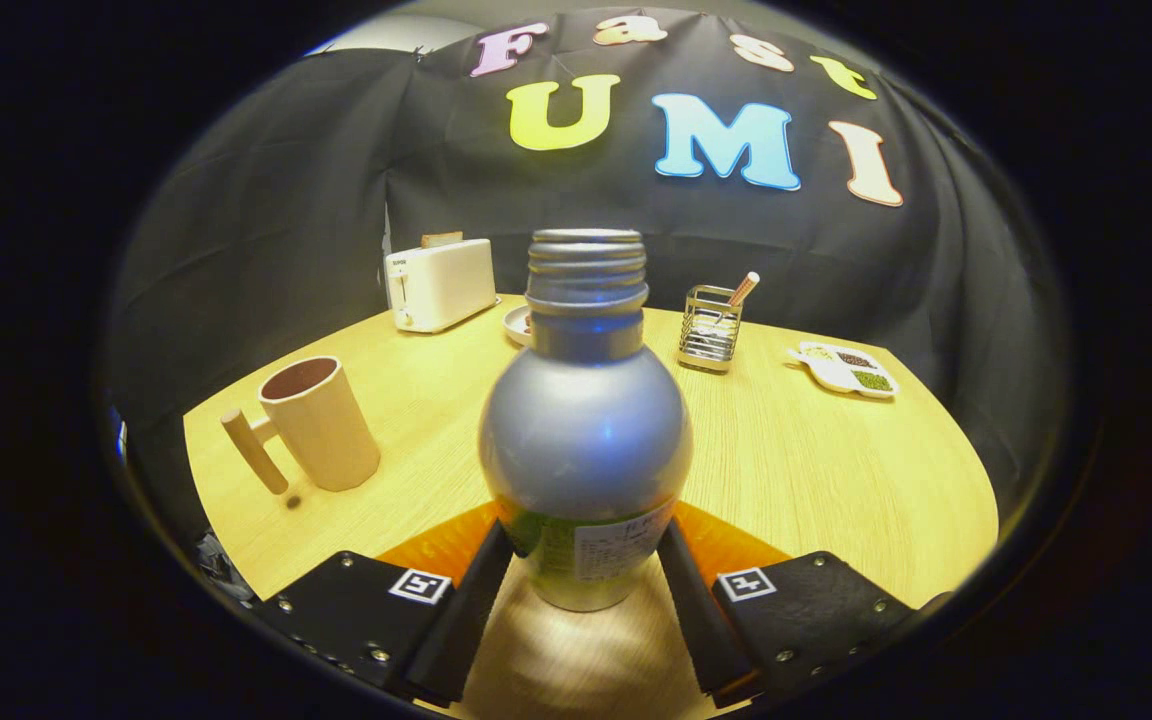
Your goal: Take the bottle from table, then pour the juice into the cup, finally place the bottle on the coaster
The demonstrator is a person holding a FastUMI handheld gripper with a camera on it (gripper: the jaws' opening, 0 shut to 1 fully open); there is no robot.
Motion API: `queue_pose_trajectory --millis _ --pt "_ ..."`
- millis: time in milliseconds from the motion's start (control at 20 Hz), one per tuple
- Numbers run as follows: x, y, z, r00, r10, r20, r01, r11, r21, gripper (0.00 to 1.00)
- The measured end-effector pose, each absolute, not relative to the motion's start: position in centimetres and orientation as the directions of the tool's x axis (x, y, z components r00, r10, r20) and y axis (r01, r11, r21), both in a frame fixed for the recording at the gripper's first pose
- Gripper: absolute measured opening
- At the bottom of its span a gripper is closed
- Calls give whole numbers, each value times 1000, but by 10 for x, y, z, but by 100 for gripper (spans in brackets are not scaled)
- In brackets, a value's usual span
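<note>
Gripping looks to be the business right now: your gripper [584, 560] has its two fingers set one on each side of the silver metal bottle with the open threaded neck and printed label band [584, 440], and both seem pressed against its lower body, so I read the tongs as closed on the bottle, not spread wide. The bottle stands upright between the fingers, its base low over the pale wooden round table [816, 450]; whether it touches the wood or is just off it I cannot tell. An orange flat coaster [726, 540] peeks out just behind the fingers on both sides of the bottle, so your final resting spot is very close. The tan plastic cup with a wooden peg handle [316, 420] sits ahead and off to the left of the fingers, mouth open and upright. There is no cap on the neck, so lift straight and level, no tilt until the lip is over the cup. Keep the squeeze firm; smooth metal may slip. Swing left slowly, then roll gently toward the cup. Well beyond the fingers, the white toaster [441, 283] and wire holder [709, 328] stay clear of your path.
</note>
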State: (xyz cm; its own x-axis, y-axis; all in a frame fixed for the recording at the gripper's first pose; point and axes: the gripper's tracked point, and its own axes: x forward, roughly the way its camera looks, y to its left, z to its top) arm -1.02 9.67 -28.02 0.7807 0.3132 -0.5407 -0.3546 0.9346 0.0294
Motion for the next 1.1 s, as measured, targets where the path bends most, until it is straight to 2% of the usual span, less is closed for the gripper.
queue_pose_trajectory --millis 300,750,1100 --pt "-4 91 -276 772 257 -581 -355 933 -59 72" --pt "26 102 -251 797 200 -570 -379 900 -214 72" --pt "37 136 -226 827 198 -527 -448 798 -403 72"
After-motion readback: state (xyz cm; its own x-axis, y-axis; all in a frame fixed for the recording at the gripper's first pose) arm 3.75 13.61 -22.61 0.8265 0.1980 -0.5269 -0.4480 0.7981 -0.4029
